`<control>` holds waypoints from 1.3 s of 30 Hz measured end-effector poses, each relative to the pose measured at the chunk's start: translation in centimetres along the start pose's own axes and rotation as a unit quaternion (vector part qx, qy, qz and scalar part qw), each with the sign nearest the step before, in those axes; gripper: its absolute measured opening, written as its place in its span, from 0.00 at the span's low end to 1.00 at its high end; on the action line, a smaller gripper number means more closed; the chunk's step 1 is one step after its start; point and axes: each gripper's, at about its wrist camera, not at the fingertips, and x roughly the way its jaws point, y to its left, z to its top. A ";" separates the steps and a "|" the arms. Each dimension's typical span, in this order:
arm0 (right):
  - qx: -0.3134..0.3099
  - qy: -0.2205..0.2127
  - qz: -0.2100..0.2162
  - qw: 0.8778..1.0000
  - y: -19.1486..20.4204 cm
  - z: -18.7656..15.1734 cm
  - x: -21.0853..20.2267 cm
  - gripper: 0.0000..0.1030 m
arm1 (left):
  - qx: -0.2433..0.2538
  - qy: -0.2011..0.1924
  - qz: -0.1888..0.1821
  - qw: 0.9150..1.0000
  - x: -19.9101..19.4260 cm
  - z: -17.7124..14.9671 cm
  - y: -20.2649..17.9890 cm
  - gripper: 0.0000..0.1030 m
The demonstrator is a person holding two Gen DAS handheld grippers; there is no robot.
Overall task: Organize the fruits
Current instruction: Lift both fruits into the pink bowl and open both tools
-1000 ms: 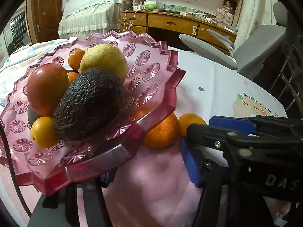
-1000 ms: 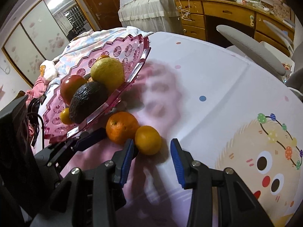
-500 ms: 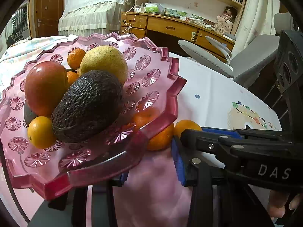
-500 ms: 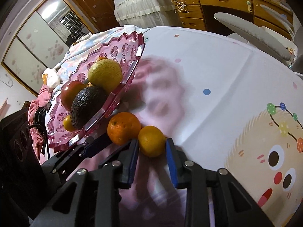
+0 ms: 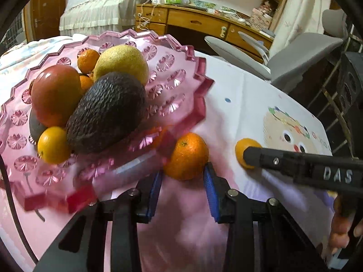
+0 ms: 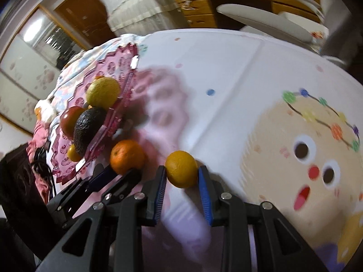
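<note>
A pink glass fruit plate (image 5: 195,90) holds an avocado (image 5: 106,113), a yellow pear (image 5: 122,63), a red fruit (image 5: 55,95) and small oranges. My left gripper (image 5: 182,179) has its blue pads on either side of an orange mandarin (image 5: 187,156) at the plate's edge; it looks closed on it. My right gripper (image 6: 181,176) is shut on a smaller yellow-orange citrus (image 6: 181,168), also seen in the left wrist view (image 5: 244,151). The plate (image 6: 113,117) and mandarin (image 6: 127,156) show at left in the right wrist view.
The table has a white cloth with coloured dots and a cartoon face print (image 6: 306,149). A grey chair (image 5: 295,59) and a wooden desk (image 5: 204,22) stand beyond the far edge. A bed (image 5: 102,11) is at the back left.
My right gripper closed on the small citrus and carried it right, away from the mandarin. My left gripper came out from under the plate and now brackets the mandarin.
</note>
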 end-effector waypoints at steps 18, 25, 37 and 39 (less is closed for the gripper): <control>0.111 0.011 -0.056 0.992 4.0 -4.2 -3.3 0.27 | 0.070 0.064 -0.082 0.992 -7.2 -3.7 4.5 0.34; 0.143 -0.012 -0.073 0.987 7.7 -4.9 -5.0 0.27 | 0.076 0.067 -0.105 0.989 -10.5 -2.2 8.9 0.34; 0.130 -0.057 -0.070 0.987 16.4 -2.4 -4.7 0.27 | 0.112 0.029 -0.155 0.981 -13.4 3.1 15.1 0.34; 0.134 -0.060 -0.071 0.987 17.6 -2.1 -4.0 0.27 | 0.119 0.025 -0.162 0.979 -13.0 4.3 16.3 0.34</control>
